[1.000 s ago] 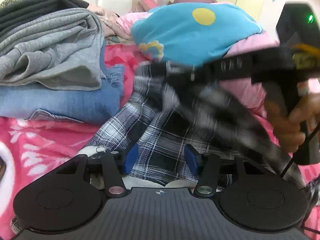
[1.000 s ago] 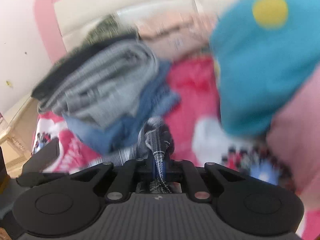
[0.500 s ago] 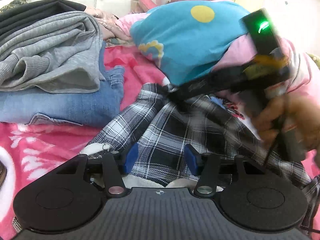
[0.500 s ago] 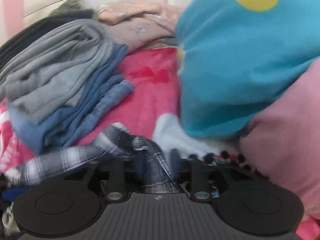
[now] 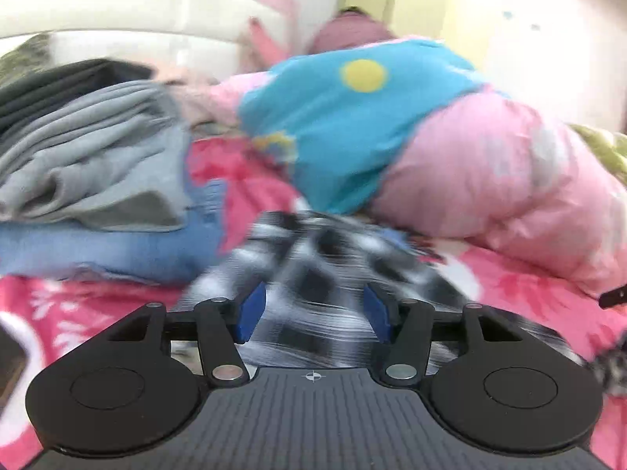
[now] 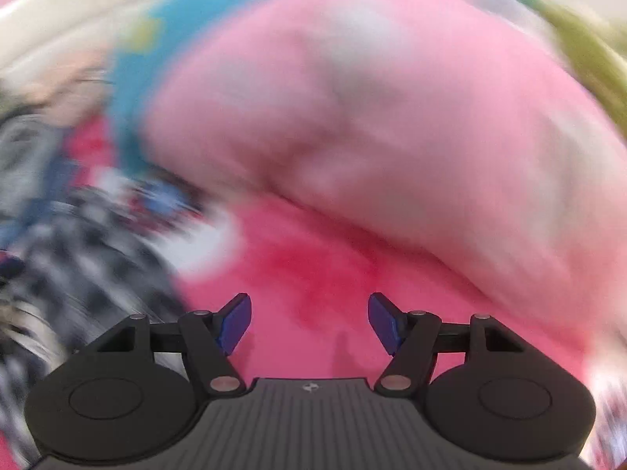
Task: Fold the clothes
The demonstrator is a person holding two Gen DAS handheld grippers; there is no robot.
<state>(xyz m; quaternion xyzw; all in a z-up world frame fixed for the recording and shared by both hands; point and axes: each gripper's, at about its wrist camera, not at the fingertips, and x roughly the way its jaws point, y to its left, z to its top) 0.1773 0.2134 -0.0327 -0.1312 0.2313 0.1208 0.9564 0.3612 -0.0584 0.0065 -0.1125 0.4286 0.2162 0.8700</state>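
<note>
Nearest the left wrist camera, the left gripper (image 5: 313, 311) holds its blue pads apart at a middling width over the black-and-white plaid garment (image 5: 333, 262). The cloth lies in the gap, but the pads do not press on it. The garment is blurred and spreads across the pink floral bedspread (image 5: 98, 305) from the jaws out toward 12 o'clock and off to 4 o'clock.

At 10 o'clock sits a stack of folded clothes: folded blue denim jeans (image 5: 106, 243) at the bottom, a folded grey knit sweater (image 5: 90, 152) on them, and a dark grey folded garment (image 5: 58, 82) on top. Beyond the plaid cloth, from 12 to 2 o'clock, bulges a puffy pink and turquoise quilt (image 5: 470, 164) with a yellow dot. A cream padded headboard (image 5: 117, 35) closes the far edge.

In the right wrist view, the right gripper (image 6: 309, 323) has just been opening; its jaws stand wide with nothing between them, only the bedspread (image 6: 313, 274) beneath. The plaid garment (image 6: 78, 266) lies off at 9 o'clock, clear of the pads. The quilt (image 6: 372, 137) fills the view from 11 to 3 o'clock, heavily smeared.
</note>
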